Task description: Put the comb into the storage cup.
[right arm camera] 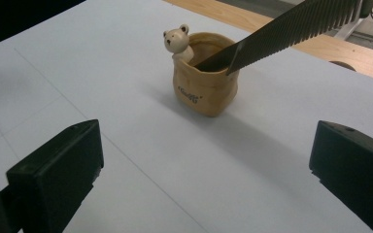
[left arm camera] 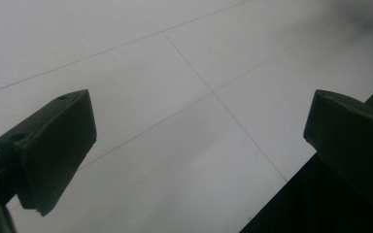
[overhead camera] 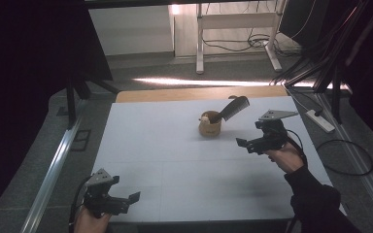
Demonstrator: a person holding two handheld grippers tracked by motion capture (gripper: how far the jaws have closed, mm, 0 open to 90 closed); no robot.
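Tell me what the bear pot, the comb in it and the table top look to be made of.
Pot: probably glazed ceramic, going by its soft sheen, tan colour and moulded sack-like folds with a small bear on the rim. Comb: likely hard plastic, matt black with fine, even teeth. Table top: a smooth, matt pale sheet with thin seams, perhaps laminate or a mat; a wood-coloured strip shows along its far edge.

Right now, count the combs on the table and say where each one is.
1. The black comb stands handle-down in the tan bear pot, leaning out over its rim, toward the far side of the table. The pot's inside is partly hidden.
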